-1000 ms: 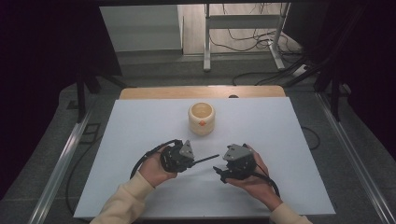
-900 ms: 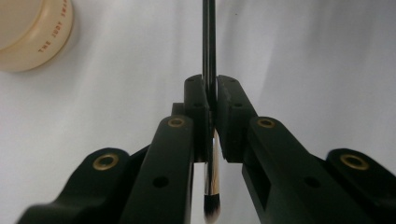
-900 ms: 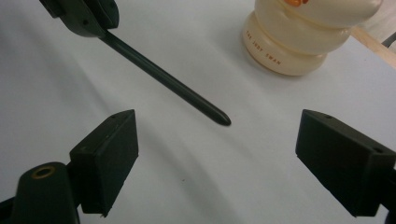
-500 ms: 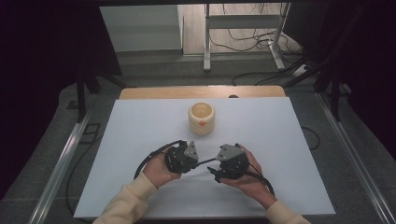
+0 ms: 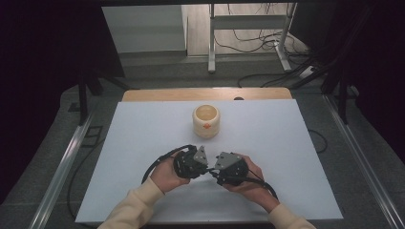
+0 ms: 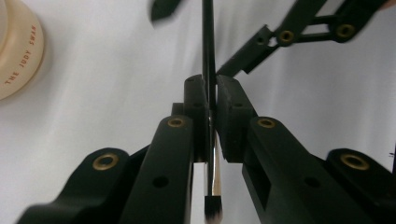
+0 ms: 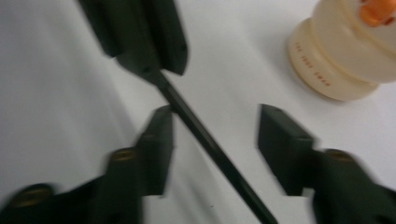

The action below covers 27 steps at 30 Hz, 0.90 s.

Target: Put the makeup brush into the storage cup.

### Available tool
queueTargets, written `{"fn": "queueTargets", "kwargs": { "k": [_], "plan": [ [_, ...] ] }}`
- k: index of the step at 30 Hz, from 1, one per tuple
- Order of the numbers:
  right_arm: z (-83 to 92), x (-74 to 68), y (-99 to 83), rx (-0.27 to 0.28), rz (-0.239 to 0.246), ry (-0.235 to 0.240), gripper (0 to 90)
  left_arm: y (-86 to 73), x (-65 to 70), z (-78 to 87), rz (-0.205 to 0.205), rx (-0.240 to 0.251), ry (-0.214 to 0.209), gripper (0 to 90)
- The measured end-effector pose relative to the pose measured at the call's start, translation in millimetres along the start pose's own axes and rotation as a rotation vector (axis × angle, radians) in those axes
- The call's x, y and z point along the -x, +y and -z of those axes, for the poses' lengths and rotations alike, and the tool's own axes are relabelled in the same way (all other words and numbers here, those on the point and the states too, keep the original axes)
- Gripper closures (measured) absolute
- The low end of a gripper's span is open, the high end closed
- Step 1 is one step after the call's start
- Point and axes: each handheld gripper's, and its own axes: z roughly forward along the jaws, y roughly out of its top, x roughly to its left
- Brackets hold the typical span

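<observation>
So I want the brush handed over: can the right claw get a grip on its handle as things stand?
Probably yes. The brush handle already lies between the right claw's jaws, which have just been closing and don't yet press it. The left claw holds it clamped, nothing blocking.

Plenty of open tabletop (image 5: 296, 157) either side of each hand-held gripper; only the cream pot (image 5: 206, 120) stands ahead of them, well apart, and they crowd each other in the middle

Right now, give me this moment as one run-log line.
left gripper: shut on brush | right gripper: jaws just closing around brush handle, not yet pressing | cup: upright, apart
</observation>
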Motion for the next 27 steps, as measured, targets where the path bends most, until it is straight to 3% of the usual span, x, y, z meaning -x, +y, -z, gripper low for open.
{"fn": "queueTargets", "kwargs": {
  "k": [2, 4, 6, 10, 13, 16, 17, 22, 27],
  "plan": [
    [-1.3, -2.0, -0.2, -0.011, 0.027, 0.019, 65.0, -0.7, -1.3, 0.0, 0.000, -0.001, 0.001, 83.5],
    [-1.4, -4.0, 0.5, -0.019, 0.067, 0.027, 69.2, -1.7, -1.4, 1.3, 0.014, 0.017, -0.005, 83.4],
    [-0.5, -5.4, 1.1, -0.019, 0.085, 0.027, 72.7, -2.1, -2.1, 4.5, 0.002, 0.037, 0.006, 82.8],
    [2.8, -6.6, 2.3, 0.007, 0.097, 0.033, 80.9, -3.6, -4.2, 14.1, 0.009, 0.126, 0.058, 79.6],
    [7.0, -6.9, 4.1, 0.021, 0.114, 0.007, 83.2, -5.1, -4.7, 18.7, 0.030, 0.205, 0.083, 66.8],
    [10.0, -3.6, 3.6, 0.043, 0.100, -0.002, 83.2, -6.3, -4.9, 26.3, 0.046, 0.254, 0.158, 50.9],
    [10.6, -2.6, 3.3, 0.044, 0.100, -0.008, 83.2, -6.9, -5.0, 28.4, 0.069, 0.280, 0.173, 45.2],
    [13.1, 0.0, 2.2, 0.048, 0.076, -0.018, 83.3, -12.0, -5.6, 38.0, 0.157, 0.332, 0.182, 25.3],
    [14.0, 1.4, 1.6, 0.050, 0.067, -0.025, 83.3, -19.7, -8.8, 44.0, 0.224, 0.367, 0.167, 18.3]
  ]
}}
